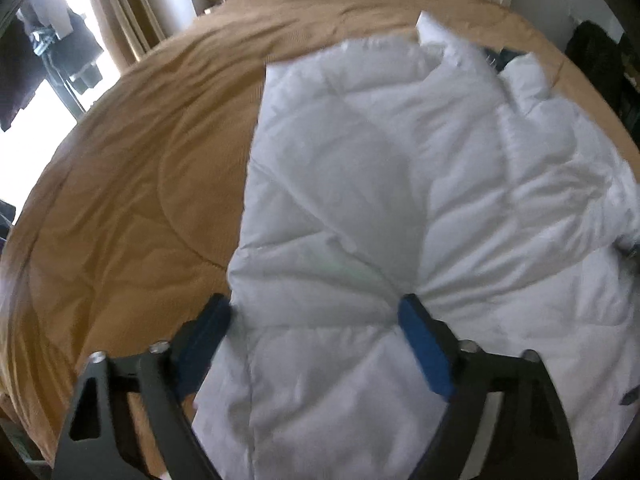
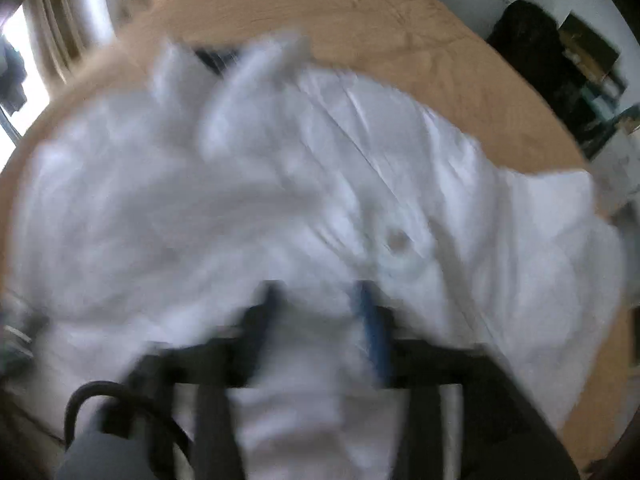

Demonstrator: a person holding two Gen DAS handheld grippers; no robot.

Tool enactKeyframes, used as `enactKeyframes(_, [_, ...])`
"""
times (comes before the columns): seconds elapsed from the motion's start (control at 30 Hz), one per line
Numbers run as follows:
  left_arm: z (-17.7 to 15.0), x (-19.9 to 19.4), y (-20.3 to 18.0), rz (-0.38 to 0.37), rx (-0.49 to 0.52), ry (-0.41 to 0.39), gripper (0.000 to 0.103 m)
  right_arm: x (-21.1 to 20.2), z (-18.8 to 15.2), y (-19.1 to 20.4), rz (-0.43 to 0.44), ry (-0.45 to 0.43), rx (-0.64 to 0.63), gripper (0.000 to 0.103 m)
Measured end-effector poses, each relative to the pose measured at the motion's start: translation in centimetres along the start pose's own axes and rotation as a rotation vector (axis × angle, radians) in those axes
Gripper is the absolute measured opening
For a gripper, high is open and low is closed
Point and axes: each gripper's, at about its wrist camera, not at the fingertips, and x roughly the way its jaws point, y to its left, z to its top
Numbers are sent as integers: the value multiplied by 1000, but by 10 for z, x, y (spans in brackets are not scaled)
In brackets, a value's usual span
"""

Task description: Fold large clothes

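Tan quilted bedspread (image 1: 120, 200) covers the bed and fills the ground beneath me, with bright curtains (image 1: 120, 20) at the far left and a dark bag (image 2: 532, 40) beyond the far right edge. On the spread lies the white padded jacket (image 1: 380, 180), taking up the middle and right of the bed, its collar (image 1: 448, 44) at the far end and a snap button (image 2: 396, 240) showing on its near part. My left gripper (image 1: 316, 308) has its blue pads (image 1: 424, 352) spread wide, with the near hem of the jacket bunched between them. My right gripper (image 2: 318, 292) sits over the jacket's near edge; the picture is smeared, but white cloth seems pinched between my narrowed jaws, though I cannot say for sure.
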Motion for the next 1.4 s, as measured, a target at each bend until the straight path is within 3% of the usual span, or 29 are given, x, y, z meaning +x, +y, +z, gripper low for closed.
enactKeyframes(0.03, [-1, -14, -6, -52, 17, -28, 87, 20, -9, -5, -81, 57, -21, 72])
enactKeyframes(0.1, [-5, -28, -19, -107, 54, -50, 89, 29, -15, -23, -28, 75, 7, 73])
enactKeyframes(0.2, [-7, -23, -32, -111, 88, -60, 90, 2, -12, -51, 57, 31, 107, 72])
enactKeyframes(0.33, [-13, 18, -37, -91, 79, 40, 92, -38, -6, -99, 22, -55, 150, 75])
enactKeyframes(0.5, [-19, 22, -34, -95, 74, 36, 99, -49, 0, -197, -22, -74, 288, 79])
enactKeyframes(0.6, [-20, 23, -34, -94, 73, 45, 101, -38, -13, -275, -34, -45, 433, 80])
enactKeyframes(0.8, [-18, 27, -32, -94, 69, 73, 102, 4, -58, -391, -101, 17, 719, 80])
enactKeyframes(0.9, [-18, 28, -31, -95, 68, 85, 103, 31, -78, -426, -104, 65, 789, 80])
enactKeyframes(1.0, [-17, 28, -32, -87, 73, 82, 103, 62, -86, -440, -35, 99, 830, 80])
enactKeyframes(1.07, [-16, 29, -32, -83, 74, 86, 103, 74, -86, -436, 2, 76, 832, 67])
enactKeyframes(1.13, [-15, 29, -32, -83, 74, 92, 103, 69, -82, -428, 16, 41, 826, 19])
enactKeyframes(1.17, [-14, 29, -33, -83, 75, 96, 103, 63, -78, -427, 43, 18, 837, 12])
enactKeyframes(1.27, [-12, 30, -33, -85, 76, 98, 103, 16, -61, -412, 113, -123, 818, 8])
enactKeyframes(1.4, [-8, 32, -31, -92, 70, 111, 103, -74, -25, -363, 260, -320, 710, 7])
